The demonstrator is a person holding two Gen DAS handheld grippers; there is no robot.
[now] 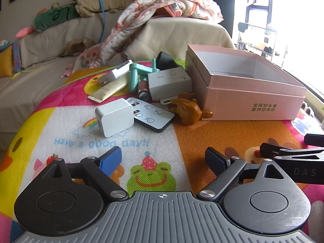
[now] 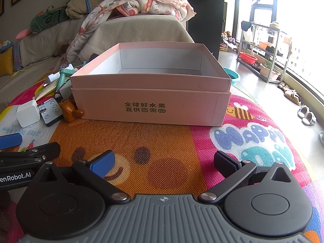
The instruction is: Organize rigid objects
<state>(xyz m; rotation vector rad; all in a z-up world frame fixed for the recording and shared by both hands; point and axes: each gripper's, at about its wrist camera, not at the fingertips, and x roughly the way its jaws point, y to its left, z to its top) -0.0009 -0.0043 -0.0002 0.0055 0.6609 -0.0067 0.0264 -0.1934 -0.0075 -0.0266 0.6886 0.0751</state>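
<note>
Bare mat point(image 2: 162, 139) lies open between the right gripper point(image 2: 164, 162) and the box point(image 2: 151, 101), whose top is open (nothing visible inside). Left of the box, clutter crowds close: charger point(image 1: 114, 117), remote point(image 1: 154, 117), wooden toy point(image 1: 188, 109) touching the box.

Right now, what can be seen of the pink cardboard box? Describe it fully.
The pink cardboard box is rectangular and open-topped, pale pink outside, white inside, and looks empty as far as its floor shows. It seems to sit nested in a slightly wider pink tray or lid. Green Chinese characters mark its front wall. It stands upright on the colorful play mat; a brown wooden figure rests against its lower left corner.
</note>
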